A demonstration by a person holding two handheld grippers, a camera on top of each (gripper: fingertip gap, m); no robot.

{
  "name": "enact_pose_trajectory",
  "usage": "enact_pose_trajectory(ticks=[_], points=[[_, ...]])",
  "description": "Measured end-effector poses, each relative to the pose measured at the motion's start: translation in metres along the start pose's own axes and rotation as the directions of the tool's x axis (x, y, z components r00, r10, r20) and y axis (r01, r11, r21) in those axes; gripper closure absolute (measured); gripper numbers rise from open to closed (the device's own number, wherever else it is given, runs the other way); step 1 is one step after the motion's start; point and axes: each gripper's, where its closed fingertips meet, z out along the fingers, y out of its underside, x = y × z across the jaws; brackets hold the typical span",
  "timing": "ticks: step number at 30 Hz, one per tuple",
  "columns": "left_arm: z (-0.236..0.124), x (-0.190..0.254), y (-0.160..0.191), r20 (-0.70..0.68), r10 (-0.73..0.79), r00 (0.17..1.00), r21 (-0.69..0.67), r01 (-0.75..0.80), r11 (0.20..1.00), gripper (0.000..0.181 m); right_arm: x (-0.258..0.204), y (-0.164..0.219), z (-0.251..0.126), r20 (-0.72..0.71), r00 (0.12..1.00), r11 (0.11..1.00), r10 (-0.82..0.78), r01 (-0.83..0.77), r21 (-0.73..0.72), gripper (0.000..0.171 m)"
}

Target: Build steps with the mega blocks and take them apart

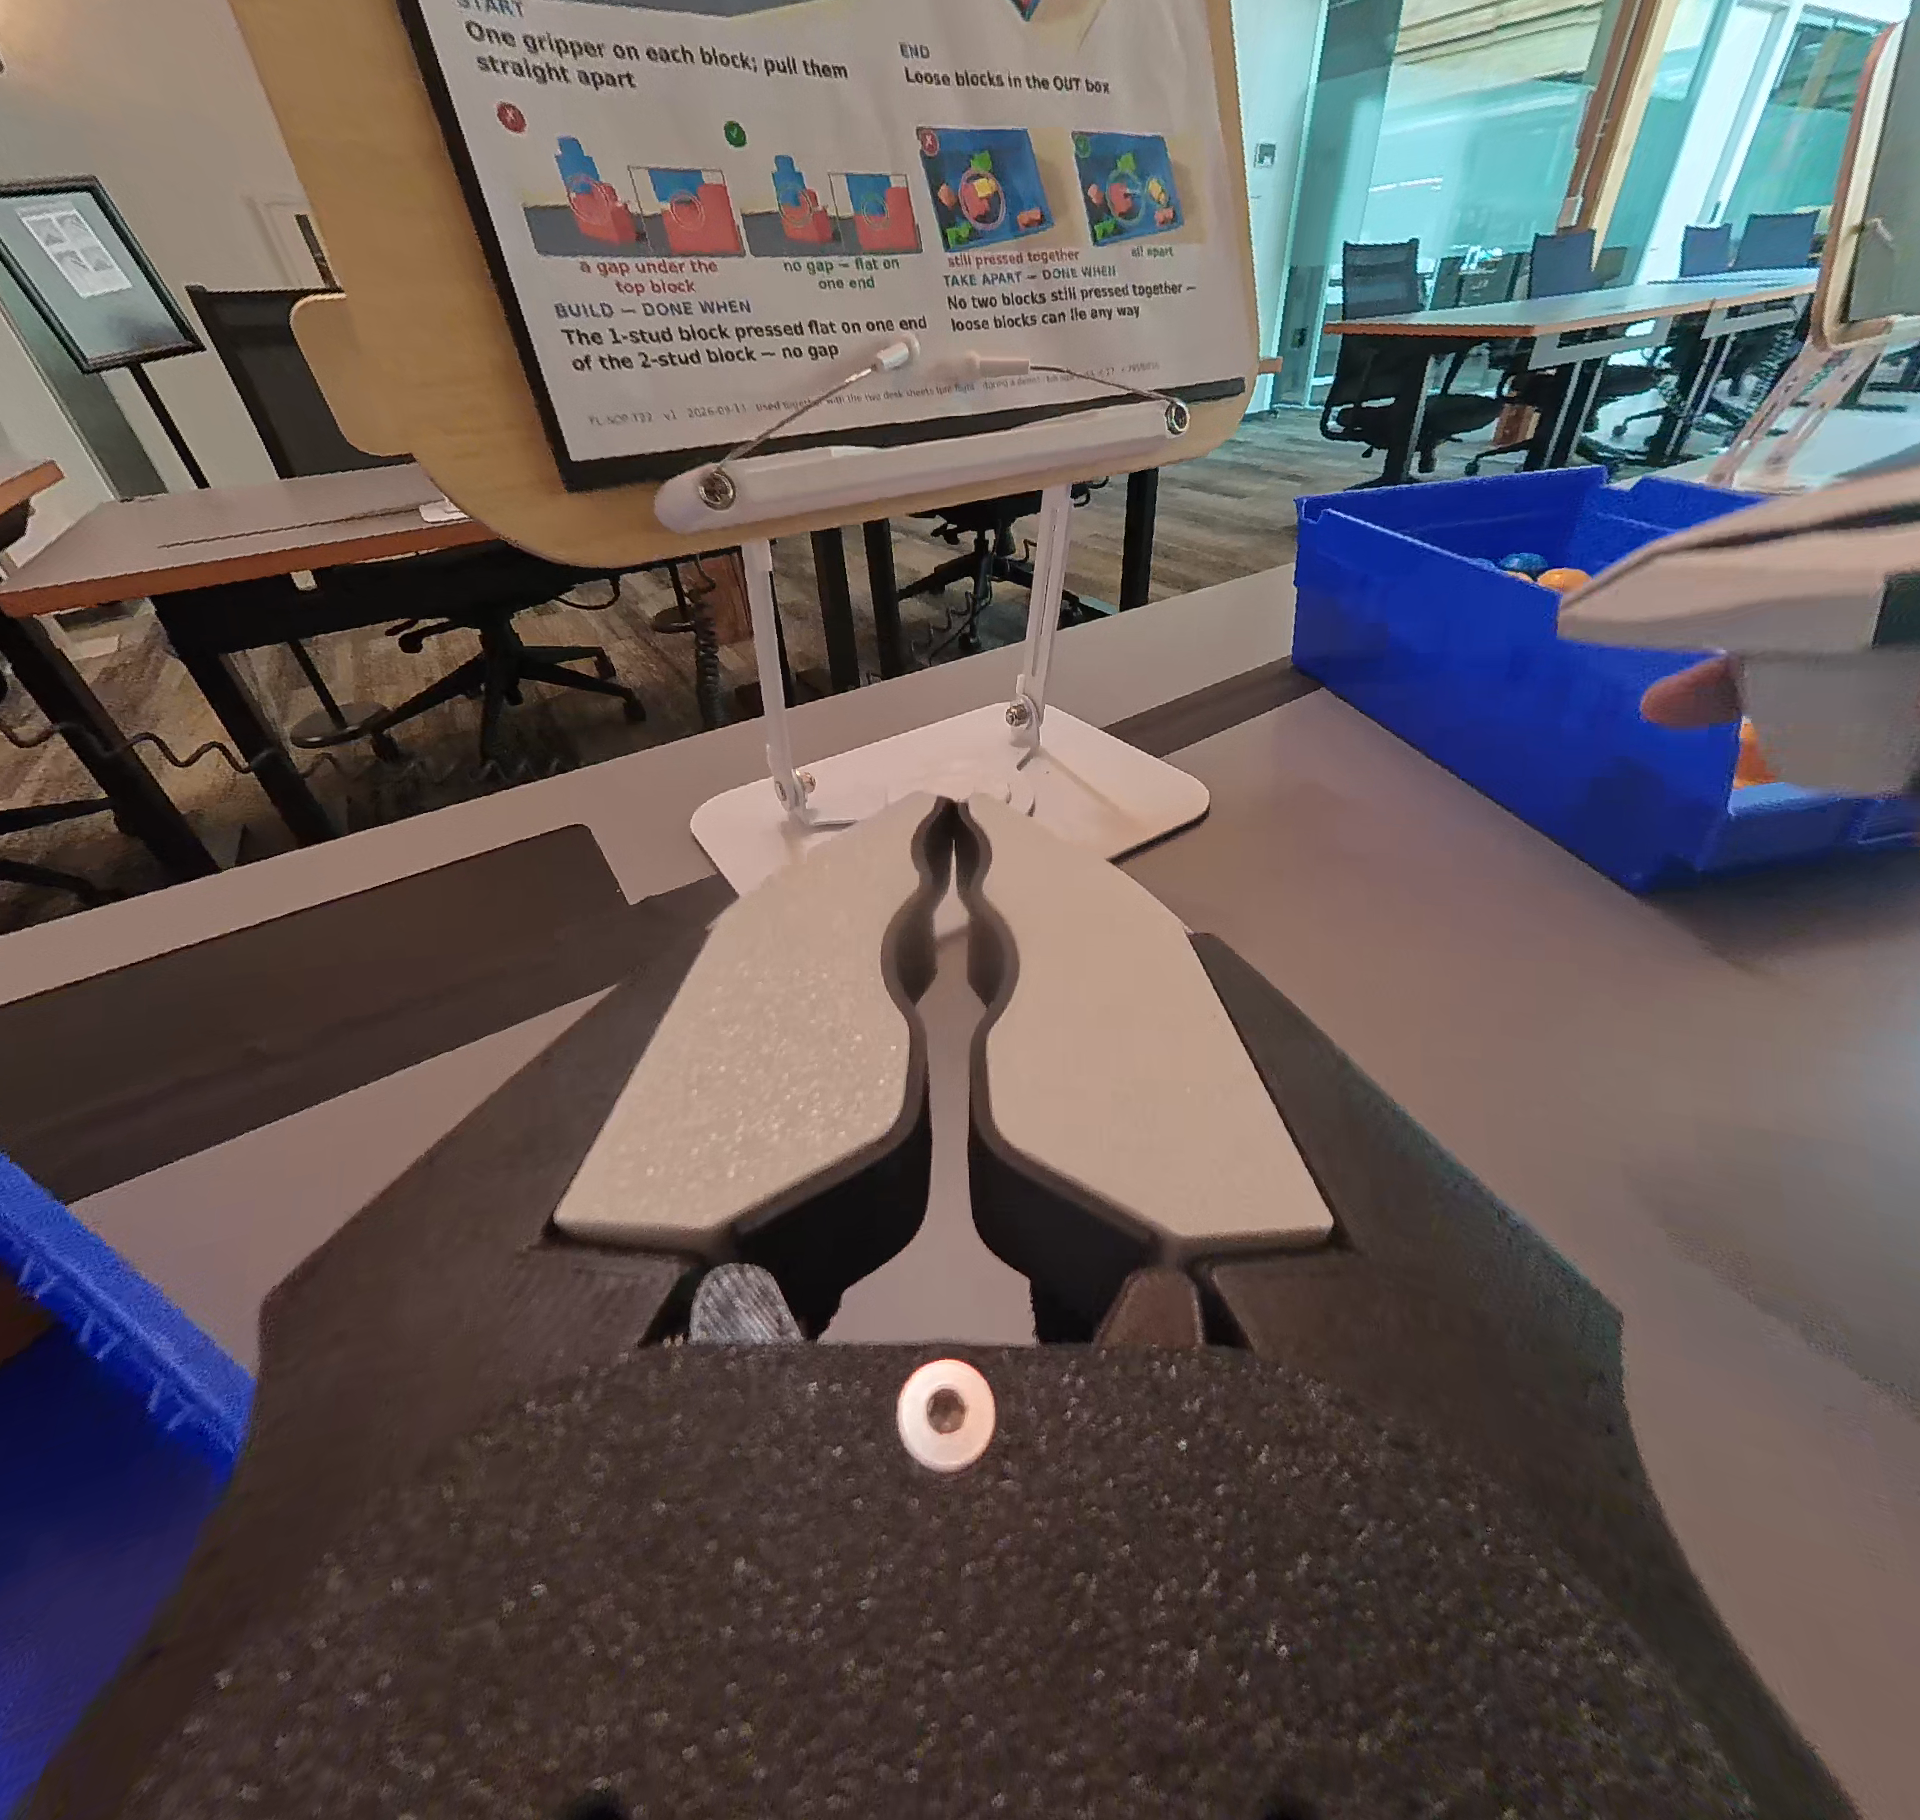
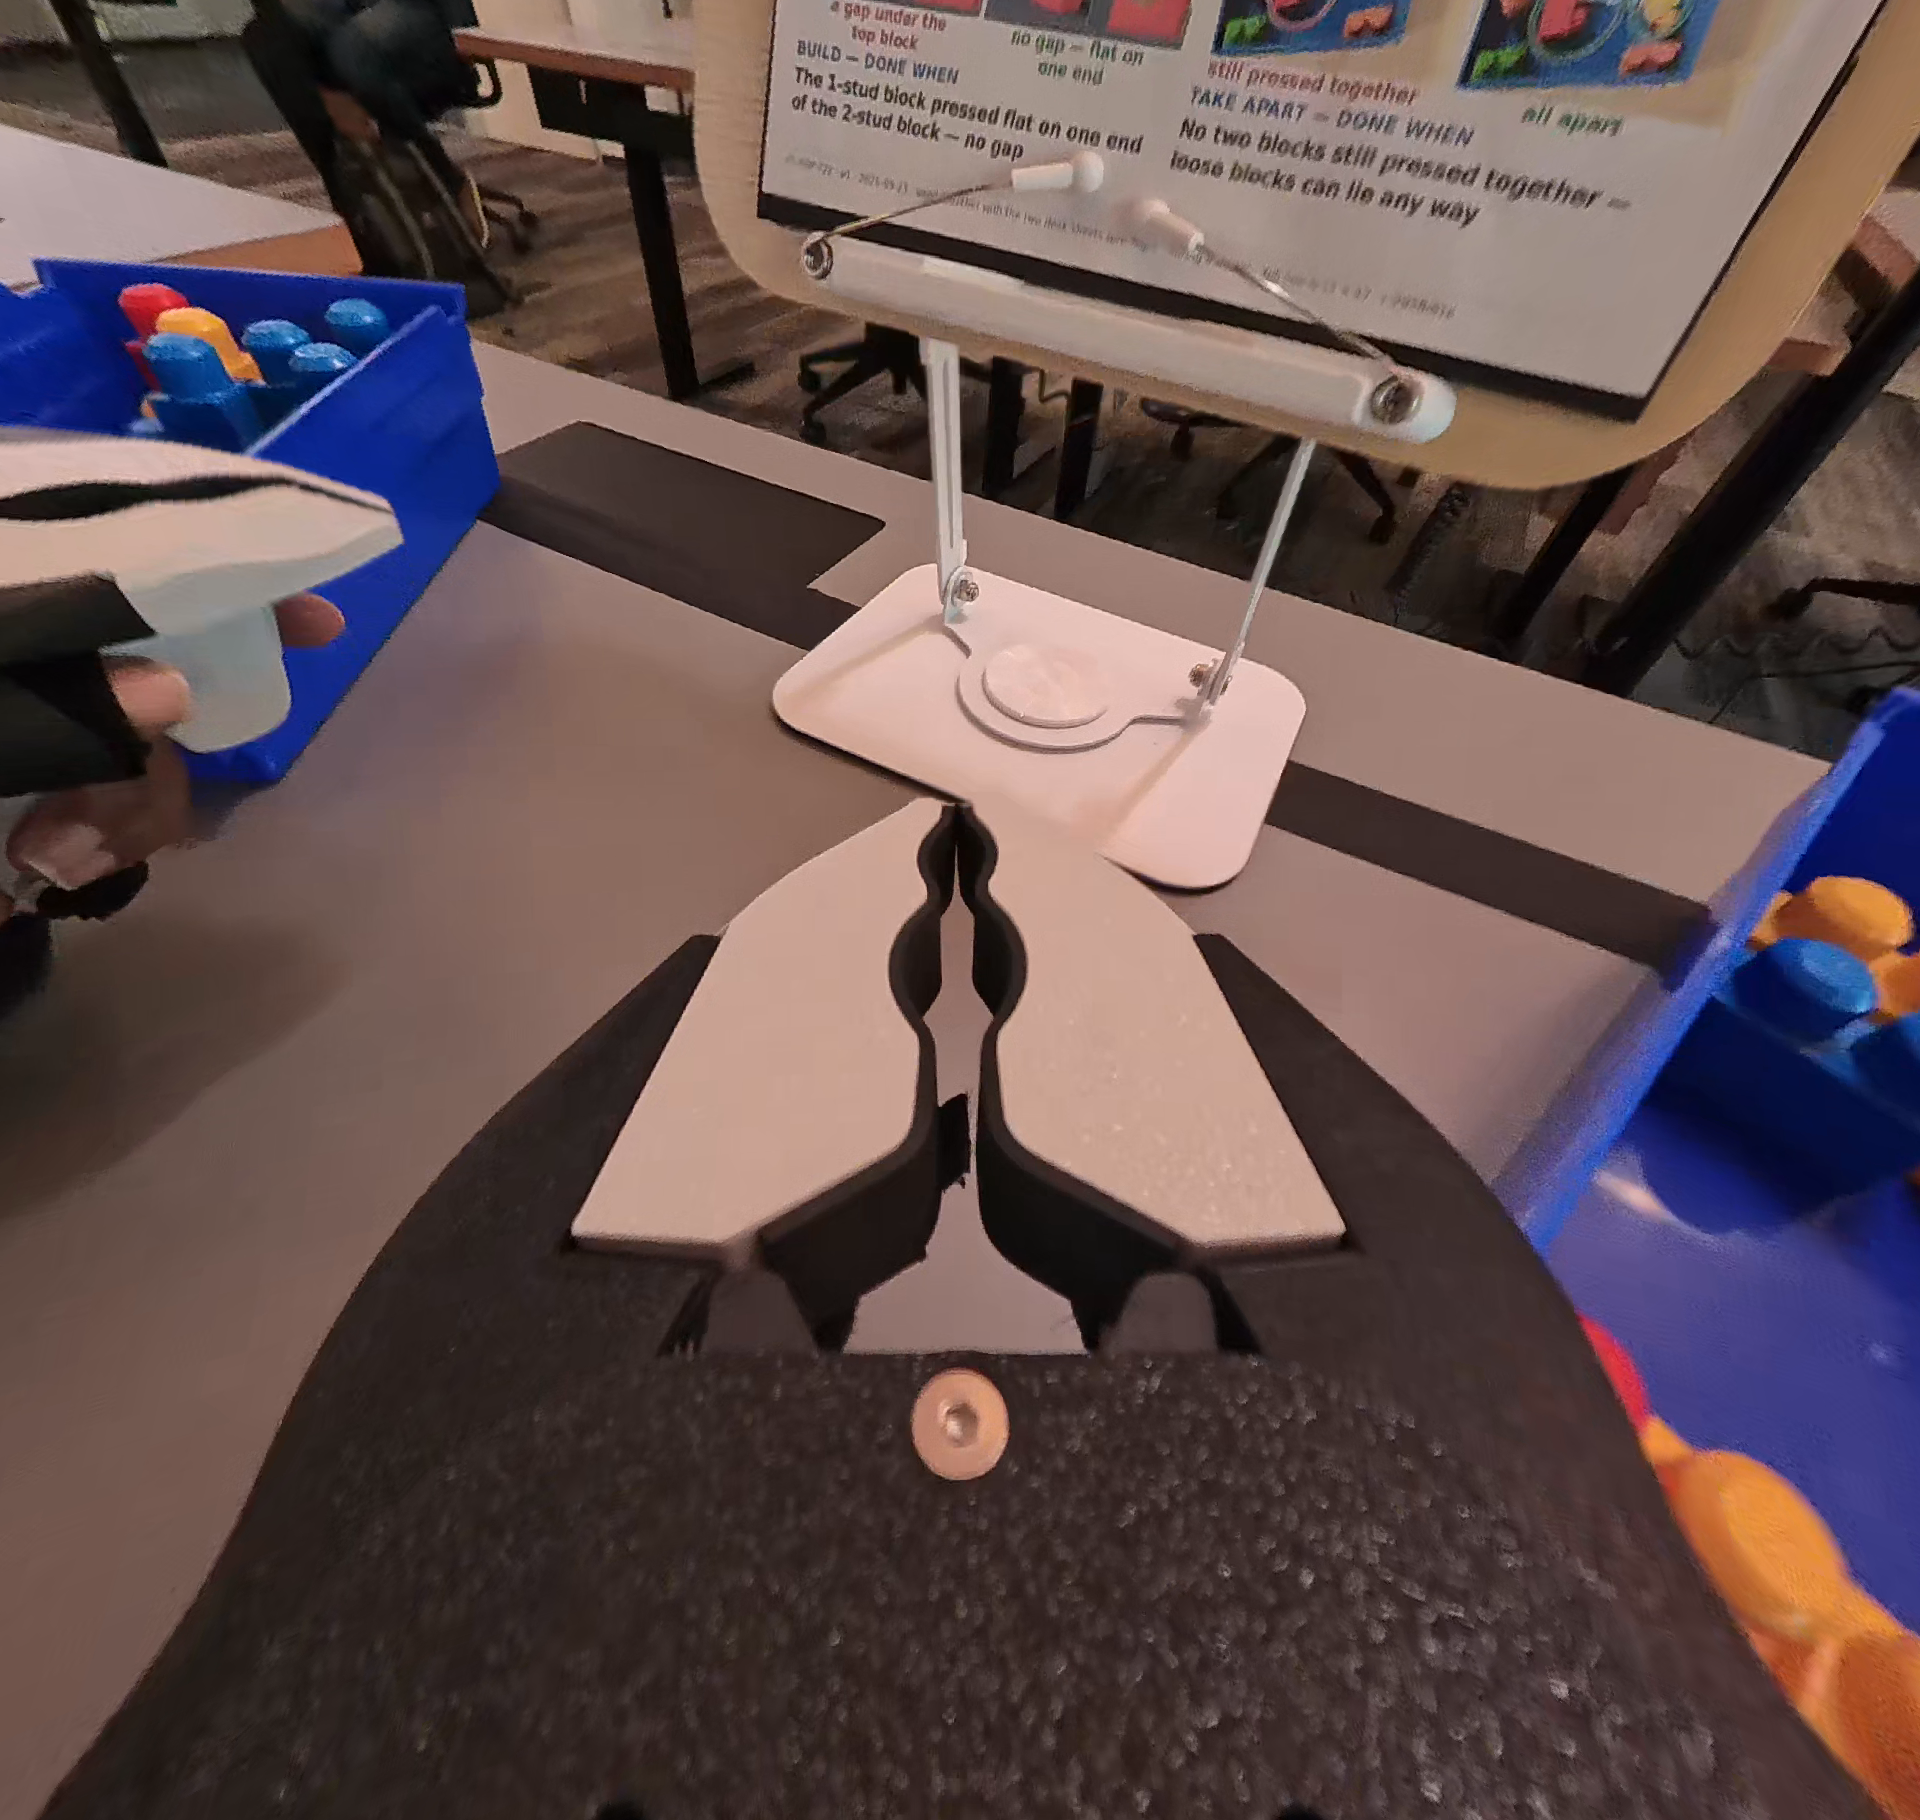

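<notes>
My left gripper (image 1: 954, 814) is shut with nothing between its pads, held over the grey table in front of the white stand base (image 1: 1122, 783). My right gripper (image 2: 956, 820) is also shut and empty, just short of the same stand base (image 2: 1143, 731). The right gripper shows at the right edge of the left wrist view (image 1: 1745, 575), over a blue bin (image 1: 1475, 669) with blue and orange blocks (image 1: 1548, 575). The left gripper shows at the left of the right wrist view (image 2: 208, 523), in front of another blue bin (image 2: 395, 461) holding red, yellow and blue blocks (image 2: 239, 347).
An instruction board (image 1: 831, 212) stands on the white stand at the table's far edge. Black tape strips (image 2: 665, 513) mark the table. A blue bin with orange and blue blocks (image 2: 1829, 1001) sits close at the right. Office desks and chairs stand beyond the table. Across from one pair of fingers to the other is roughly 15 cm.
</notes>
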Motion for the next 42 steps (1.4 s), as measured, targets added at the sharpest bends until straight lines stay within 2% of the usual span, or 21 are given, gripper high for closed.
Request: enact_pose_trajectory(ticks=[8, 11, 15, 19, 24, 30, 34, 38, 42], points=[[-0.018, 0.004, -0.044, 0.041, 0.080, 0.996, 0.051, -0.082, 0.995, 0.181, -0.015, 0.036, 0.013, -0.008, 1.000, 0.999, -0.018, 0.019, 0.042, 0.171], [-0.030, -0.009, -0.067, 0.116, 0.131, 0.985, 0.056, -0.138, 0.989, 0.181, -0.016, 0.038, 0.013, -0.002, 1.000, 0.999, -0.011, 0.011, 0.051, 0.171], [-0.056, -0.061, -0.096, 0.298, 0.166, 0.940, 0.040, -0.186, 0.982, 0.181, -0.019, 0.040, 0.013, 0.014, 1.000, 0.999, -0.006, 0.005, 0.054, 0.171], [-0.086, -0.133, -0.098, 0.454, 0.067, 0.889, 0.015, -0.082, 0.997, 0.164, -0.023, 0.040, 0.013, 0.033, 0.999, 0.999, -0.011, 0.010, 0.052, 0.171], [-0.108, -0.209, -0.057, 0.587, -0.030, 0.809, -0.072, 0.089, 0.993, 0.136, -0.028, 0.044, 0.014, 0.056, 0.998, 0.999, -0.020, 0.018, 0.039, 0.171], [-0.103, -0.257, 0.015, 0.648, -0.047, 0.760, -0.201, 0.230, 0.952, 0.121, -0.033, 0.046, 0.015, 0.075, 0.997, 0.999, -0.024, 0.021, 0.034, 0.171], [-0.098, -0.273, 0.047, 0.678, -0.010, 0.735, -0.291, 0.280, 0.915, 0.117, -0.035, 0.047, 0.016, 0.089, 0.996, 0.999, -0.029, 0.027, 0.031, 0.171], [-0.093, -0.289, 0.072, 0.710, 0.068, 0.701, -0.371, 0.290, 0.882, 0.121, -0.038, 0.049, 0.016, 0.099, 0.994, 0.999, -0.042, 0.040, 0.028, 0.171], [-0.083, -0.294, 0.087, 0.708, 0.078, 0.702, -0.398, 0.305, 0.865, 0.125, -0.040, 0.049, 0.016, 0.106, 0.993, 0.999, -0.045, 0.042, 0.027, 0.171]])
